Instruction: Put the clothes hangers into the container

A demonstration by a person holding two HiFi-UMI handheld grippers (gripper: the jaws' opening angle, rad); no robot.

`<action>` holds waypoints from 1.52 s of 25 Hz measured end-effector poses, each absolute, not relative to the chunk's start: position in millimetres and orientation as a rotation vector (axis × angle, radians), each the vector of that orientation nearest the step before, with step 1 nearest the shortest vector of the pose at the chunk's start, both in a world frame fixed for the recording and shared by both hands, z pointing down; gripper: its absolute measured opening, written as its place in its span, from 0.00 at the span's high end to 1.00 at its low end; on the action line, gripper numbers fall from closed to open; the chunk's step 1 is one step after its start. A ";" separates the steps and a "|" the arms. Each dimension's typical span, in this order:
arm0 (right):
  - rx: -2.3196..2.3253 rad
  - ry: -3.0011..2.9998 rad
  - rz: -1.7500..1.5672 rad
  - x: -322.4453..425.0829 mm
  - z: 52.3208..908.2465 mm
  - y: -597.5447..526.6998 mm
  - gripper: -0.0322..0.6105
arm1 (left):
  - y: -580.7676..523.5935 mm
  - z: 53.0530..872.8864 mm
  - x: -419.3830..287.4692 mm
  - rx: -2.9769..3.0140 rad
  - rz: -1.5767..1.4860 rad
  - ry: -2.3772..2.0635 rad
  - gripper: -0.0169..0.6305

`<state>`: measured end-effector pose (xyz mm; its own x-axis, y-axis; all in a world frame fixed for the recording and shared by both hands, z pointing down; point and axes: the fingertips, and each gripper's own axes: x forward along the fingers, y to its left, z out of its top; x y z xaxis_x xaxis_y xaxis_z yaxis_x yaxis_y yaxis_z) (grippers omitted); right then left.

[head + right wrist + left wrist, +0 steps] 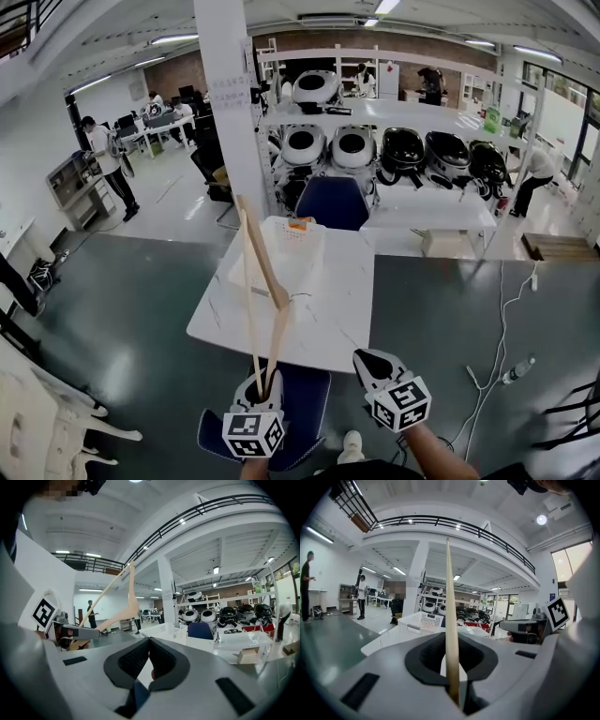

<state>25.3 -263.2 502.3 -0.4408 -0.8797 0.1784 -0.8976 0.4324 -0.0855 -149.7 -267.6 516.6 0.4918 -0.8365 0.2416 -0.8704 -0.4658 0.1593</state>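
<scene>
A white, marble-patterned worktop (337, 309) is seen at the centre of the head view, on a dark green floor (131, 309). A blue chair (305, 398) is tucked at its near edge, beside the grippers. A white mesh basket (305, 258) is placed on the far left part of the worktop, upright and open at the top. It is also seen beyond the fingers in the left gripper view (419, 623) and the right gripper view (161, 630). A wooden clothes hanger (264, 253) is held up in the air at the near side of the basket, its top overlapping the basket in the head view; contact with the basket cannot be judged. The left gripper (265, 382) is clamped on the lower end of the hanger. In the left gripper view the wooden arm (450, 620) is pinched between the fingers (451, 641) and rises straight up from them. The right gripper (368, 359) is held just beside the left one, above the near edge of the worktop. Its fingers (149, 641) are closed tip to tip with nothing held. The hanger (132, 597) is seen to its left.
</scene>
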 end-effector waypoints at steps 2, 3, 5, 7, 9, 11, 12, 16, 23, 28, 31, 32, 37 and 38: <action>1.593 -2.569 0.256 29.4 501.9 -272.4 0.92 | -277.0 517.0 -145.3 2.473 0.194 -1.457 0.89; 1.590 -2.571 0.258 31.0 501.8 -276.4 0.92 | -281.1 517.4 -143.4 2.471 0.197 -1.460 0.89; 1.585 -2.575 0.261 33.5 502.1 -282.9 0.92 | -288.1 519.2 -140.3 2.464 0.205 -1.465 0.89; 1.577 -2.579 0.264 35.1 503.9 -288.0 0.92 | -294.4 523.2 -138.7 2.452 0.214 -1.474 0.89; 1.568 -2.580 0.266 37.5 505.7 -293.0 0.92 | -300.9 526.6 -137.4 2.435 0.220 -1.486 0.89; 1.562 -2.582 0.267 40.9 506.2 -299.0 0.92 | -308.4 528.4 -135.8 2.421 0.224 -1.500 0.89; 1.560 -2.583 0.269 42.6 506.7 -302.2 0.92 | -312.5 529.5 -135.1 2.413 0.228 -1.508 0.89; 1.541 -2.588 0.272 47.7 509.5 -314.8 0.92 | -331.1 535.2 -133.1 2.380 0.266 -1.546 0.89; 1.489 -2.592 0.246 49.9 508.9 -338.2 0.92 | -364.1 541.6 -132.7 2.329 0.308 -1.604 0.89; 1.461 -2.598 0.250 51.9 513.8 -354.6 0.92 | -388.5 554.2 -128.1 2.297 0.344 -1.610 0.89; 1.458 -2.596 0.258 55.2 515.3 -362.1 0.92 | -400.2 561.4 -125.1 2.271 0.362 -1.605 0.89; 1.458 -2.594 0.263 56.4 515.9 -364.1 0.92 | -403.7 564.2 -124.4 2.262 0.369 -1.603 0.89; 1.458 -2.590 0.286 61.2 523.2 -372.3 0.92 | -420.1 581.4 -120.6 2.221 0.428 -1.582 0.89; 1.458 -2.590 0.291 62.0 524.6 -373.9 0.92 | -423.2 584.4 -119.3 2.216 0.438 -1.577 0.89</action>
